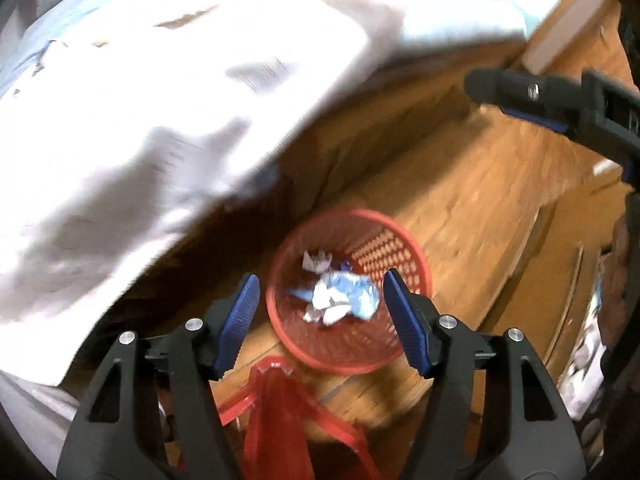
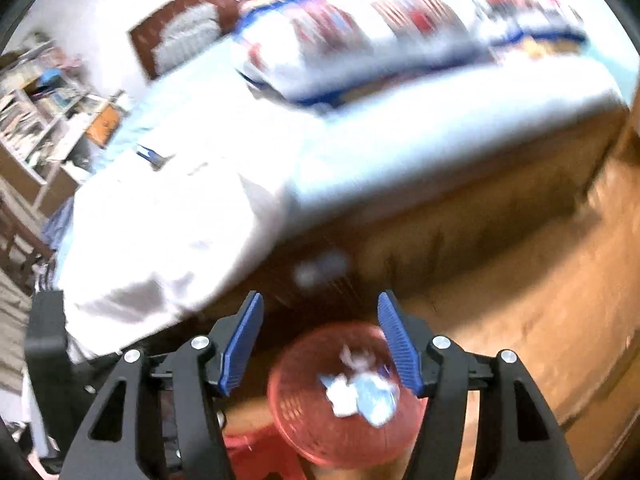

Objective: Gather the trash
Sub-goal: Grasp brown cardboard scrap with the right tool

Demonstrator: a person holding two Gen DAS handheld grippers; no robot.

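1. Left wrist view: left tool (image 1: 318,312) spread wide, holding nothing, above red basket (image 1: 348,292) on wooden floor (image 1: 480,208); crumpled paper trash (image 1: 340,298) lies inside.
2. Right wrist view: right tool (image 2: 320,340) likewise wide, empty; basket beside bed (image 2: 280,152).

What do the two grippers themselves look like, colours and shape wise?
The left gripper and the right gripper look alike: black plastic frames with triangular cut-outs, silver round bolt heads at the joints, and two flat blue ribbed finger pads. No cables, markings or sleeves show.
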